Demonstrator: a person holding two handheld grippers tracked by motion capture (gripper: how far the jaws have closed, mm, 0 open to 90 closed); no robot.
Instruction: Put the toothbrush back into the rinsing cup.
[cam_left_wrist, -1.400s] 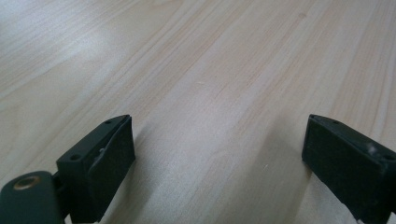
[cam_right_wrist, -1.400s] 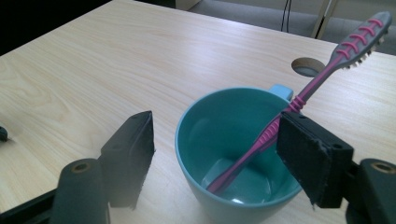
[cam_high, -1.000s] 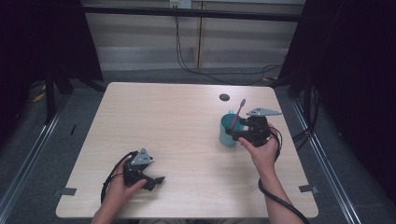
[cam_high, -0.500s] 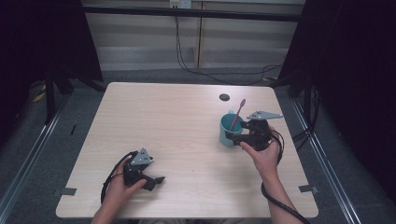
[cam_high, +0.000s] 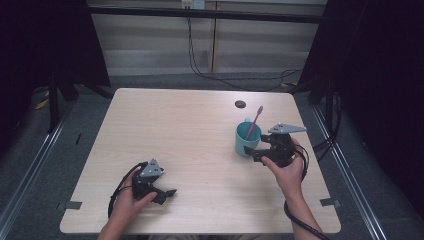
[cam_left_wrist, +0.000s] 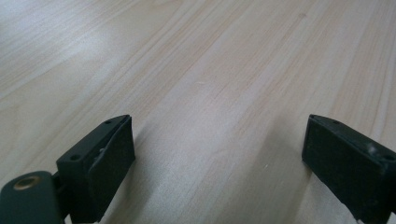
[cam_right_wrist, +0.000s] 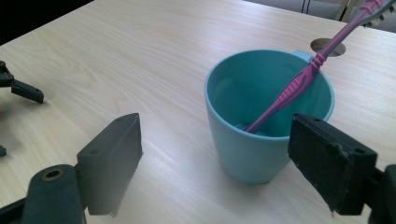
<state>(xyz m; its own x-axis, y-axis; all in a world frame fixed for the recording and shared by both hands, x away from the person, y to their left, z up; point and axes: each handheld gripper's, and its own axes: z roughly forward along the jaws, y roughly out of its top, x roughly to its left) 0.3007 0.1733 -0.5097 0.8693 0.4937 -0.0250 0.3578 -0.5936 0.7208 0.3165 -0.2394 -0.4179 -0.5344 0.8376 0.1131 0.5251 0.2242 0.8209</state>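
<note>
- My left gripper (cam_high: 159, 191) rests low on the wooden table (cam_high: 175, 130), jaws spread wide with only bare wood between them.
- The teal mug (cam_high: 246, 138) stands upright right of centre, a pink toothbrush (cam_high: 254, 121) leaning inside it.
- My right gripper (cam_high: 251, 153) sits just beside the mug; its jaws have just been opening and hold nothing.

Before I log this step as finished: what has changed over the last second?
The right gripper has just been opening its jaws and has drawn slightly back from the cup; nothing is between the pads. The cup stays upright with the toothbrush leaning in it. The left gripper rests open on the table, unmoved.
</note>
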